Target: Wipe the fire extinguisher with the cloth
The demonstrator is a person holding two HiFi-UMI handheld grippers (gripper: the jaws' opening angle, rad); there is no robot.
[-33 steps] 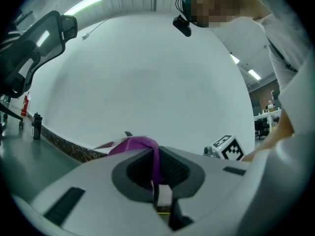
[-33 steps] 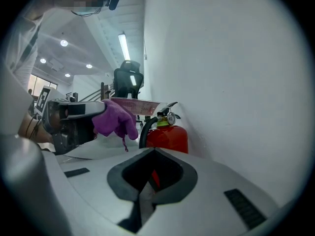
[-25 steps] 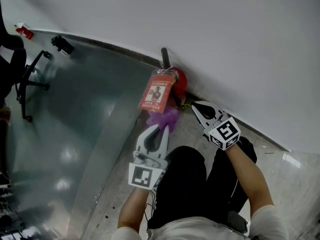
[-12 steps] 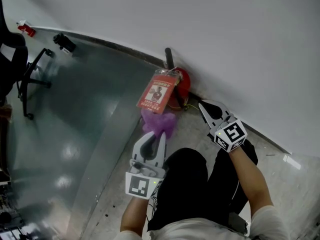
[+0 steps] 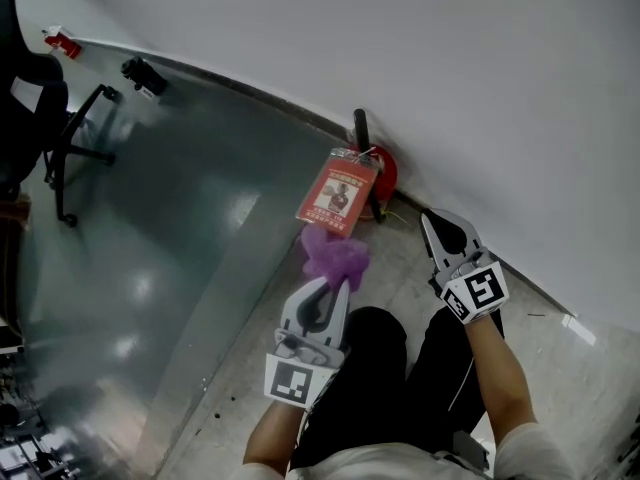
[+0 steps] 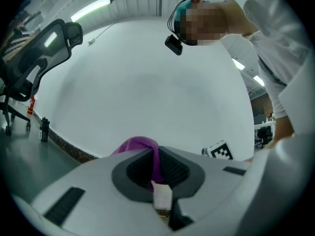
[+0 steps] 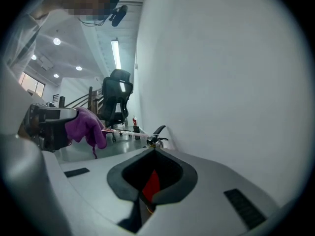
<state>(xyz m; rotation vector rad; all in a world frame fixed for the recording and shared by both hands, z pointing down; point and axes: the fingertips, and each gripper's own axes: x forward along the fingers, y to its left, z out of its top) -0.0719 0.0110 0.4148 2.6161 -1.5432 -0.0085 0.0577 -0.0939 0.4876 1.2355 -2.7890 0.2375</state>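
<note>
While a tag [image 5: 340,193] half-hides the fire extinguisher [image 5: 386,171], left claw [image 5: 334,284] grips cloth [image 5: 335,256], right claw [image 5: 435,218] closed.

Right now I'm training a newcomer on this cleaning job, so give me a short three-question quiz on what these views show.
1. Multiple choice: what does the left gripper hold?
A) a crumpled purple cloth
B) a white sponge
C) nothing
2. True or false: the red fire extinguisher is mounted high on a shelf.
3. Short answer: what flat thing hangs by the extinguisher's black handle?

Key
1. A.
2. False: it is down on the glossy grey floor, by the white wall.
3. A red and white tag.
</note>
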